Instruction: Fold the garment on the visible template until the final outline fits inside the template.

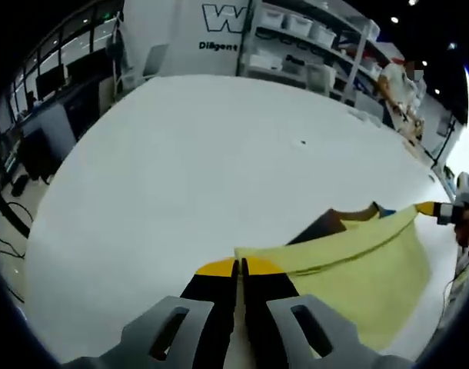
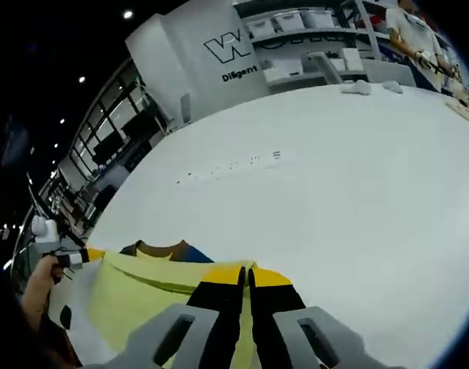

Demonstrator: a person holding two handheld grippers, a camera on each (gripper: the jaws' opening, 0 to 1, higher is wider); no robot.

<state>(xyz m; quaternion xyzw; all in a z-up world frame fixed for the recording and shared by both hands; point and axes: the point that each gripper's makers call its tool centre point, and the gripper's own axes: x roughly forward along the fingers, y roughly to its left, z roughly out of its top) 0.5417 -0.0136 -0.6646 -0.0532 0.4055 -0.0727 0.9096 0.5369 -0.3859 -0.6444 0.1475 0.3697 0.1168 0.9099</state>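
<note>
A yellow garment (image 1: 365, 261) hangs stretched between my two grippers over the white table (image 1: 181, 169). My left gripper (image 1: 240, 267) is shut on one end of its upper edge. My right gripper (image 1: 434, 208), held by a hand, pinches the other end at the far right. In the right gripper view, the right gripper (image 2: 246, 270) is shut on the garment (image 2: 142, 296), and the left gripper (image 2: 87, 254) holds the far end at the left. A dark brown and blue patch (image 1: 330, 223) (image 2: 164, 250) shows behind the top edge; I cannot tell what it is.
Shelves with white bins (image 1: 296, 38) and a white panel with lettering (image 2: 219, 54) stand beyond the table. A person (image 1: 396, 81) stands at the far right. Small white items (image 2: 357, 87) lie near the table's far edge. A row of small marks (image 2: 231, 165) crosses the tabletop.
</note>
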